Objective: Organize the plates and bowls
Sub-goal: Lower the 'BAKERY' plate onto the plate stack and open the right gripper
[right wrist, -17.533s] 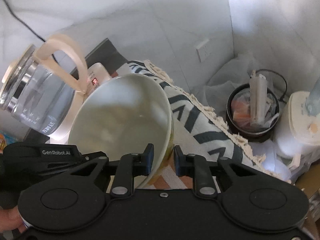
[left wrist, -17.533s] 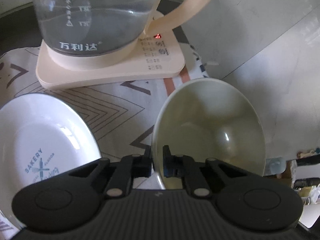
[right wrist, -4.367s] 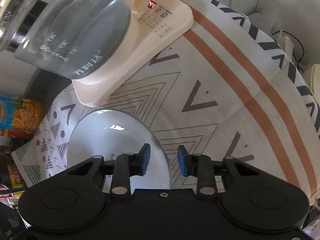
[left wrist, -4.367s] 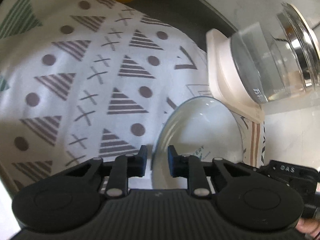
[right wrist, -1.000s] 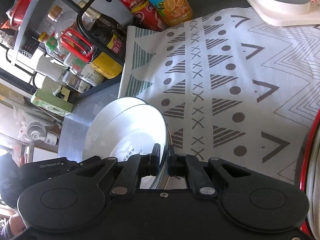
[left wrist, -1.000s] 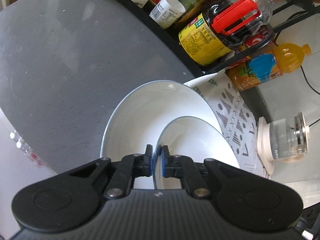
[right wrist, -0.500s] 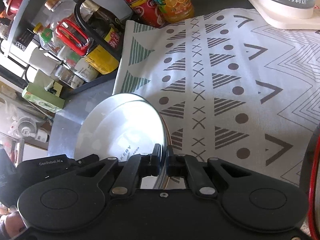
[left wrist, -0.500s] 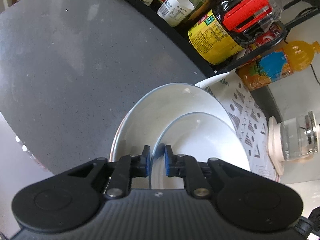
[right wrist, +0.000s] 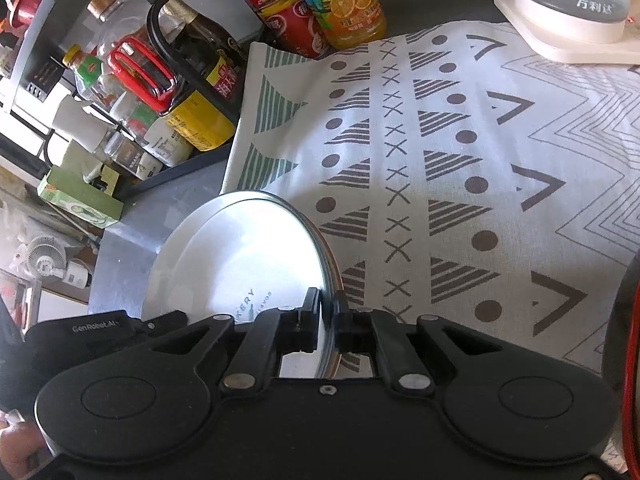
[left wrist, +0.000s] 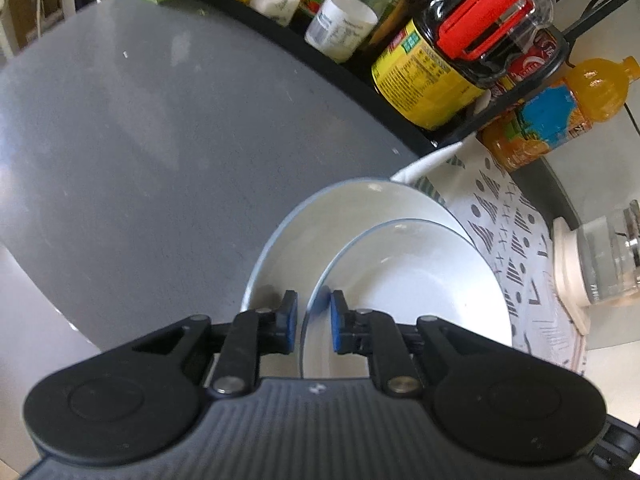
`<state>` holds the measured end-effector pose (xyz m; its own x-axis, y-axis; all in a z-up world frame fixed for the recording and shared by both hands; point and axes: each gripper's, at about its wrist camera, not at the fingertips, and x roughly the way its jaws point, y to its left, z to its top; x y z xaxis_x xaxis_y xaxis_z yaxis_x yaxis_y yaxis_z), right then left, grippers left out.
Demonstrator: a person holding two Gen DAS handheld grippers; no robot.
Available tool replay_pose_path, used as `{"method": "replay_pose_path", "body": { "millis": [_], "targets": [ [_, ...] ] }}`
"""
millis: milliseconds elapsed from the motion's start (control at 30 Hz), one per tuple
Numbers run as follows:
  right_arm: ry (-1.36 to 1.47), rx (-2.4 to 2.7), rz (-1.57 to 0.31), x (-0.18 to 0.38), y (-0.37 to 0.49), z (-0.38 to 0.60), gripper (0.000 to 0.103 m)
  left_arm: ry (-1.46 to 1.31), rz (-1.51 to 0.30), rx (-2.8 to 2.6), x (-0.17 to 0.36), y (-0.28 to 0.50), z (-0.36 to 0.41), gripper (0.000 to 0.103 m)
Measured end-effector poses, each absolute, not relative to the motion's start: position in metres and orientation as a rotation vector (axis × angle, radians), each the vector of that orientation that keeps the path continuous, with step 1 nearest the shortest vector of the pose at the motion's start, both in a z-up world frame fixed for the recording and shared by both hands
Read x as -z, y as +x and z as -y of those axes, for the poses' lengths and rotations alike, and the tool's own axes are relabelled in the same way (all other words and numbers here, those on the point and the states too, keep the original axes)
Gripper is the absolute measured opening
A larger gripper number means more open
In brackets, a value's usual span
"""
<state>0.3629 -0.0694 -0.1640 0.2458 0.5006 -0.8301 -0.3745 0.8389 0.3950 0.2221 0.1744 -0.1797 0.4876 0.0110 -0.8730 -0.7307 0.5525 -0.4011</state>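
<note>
The jaws of the left gripper (left wrist: 313, 322) have just been opening and now stand a little apart, straddling the rim of the smaller plate (left wrist: 412, 304) with a gap showing beside the left pad, so they no longer press on it; the jaws of the right gripper (right wrist: 329, 322) are closed tight on the opposite edge of that same plate. The smaller plate sits tilted inside the larger plate (left wrist: 344, 224), which rests on the grey bench (left wrist: 152, 152) at the corner of the patterned cloth (right wrist: 460, 152). With one side let go, the plate's weight probably hangs on the right grip alone; if that pinch slips on the glazed rim, the plate could drop and clack into the one beneath, perhaps chipping either. Pulling the left gripper out at an angle might catch the rim and drag the stack toward the bench edge. The condiment bottles (left wrist: 436, 76) on the rack stand near, so a wide swing could knock them.
</note>
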Motion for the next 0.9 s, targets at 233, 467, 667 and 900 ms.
{"method": "replay_pose_path", "body": {
  "millis": [233, 467, 667, 900],
  "targets": [
    [0.126, -0.586, -1.19, 0.168, 0.364, 0.067, 0.02, -0.878, -0.934, -0.54, 0.165, 0.216, -0.185, 0.015],
    [0.138, -0.579, -1.223, 0.165, 0.366, 0.067, 0.042, -0.869, -0.933, -0.552, 0.141, 0.214, -0.19, 0.022],
    [0.119, -0.585, -1.151, 0.135, 0.369, 0.081, 0.069, -0.798, -0.917, -0.534, 0.122, 0.219, -0.181, 0.066],
    [0.017, -0.514, -1.047, 0.101, 0.377, 0.102, 0.088, -0.674, -0.916, -0.468, 0.106, 0.25, -0.167, 0.077]
  ]
}}
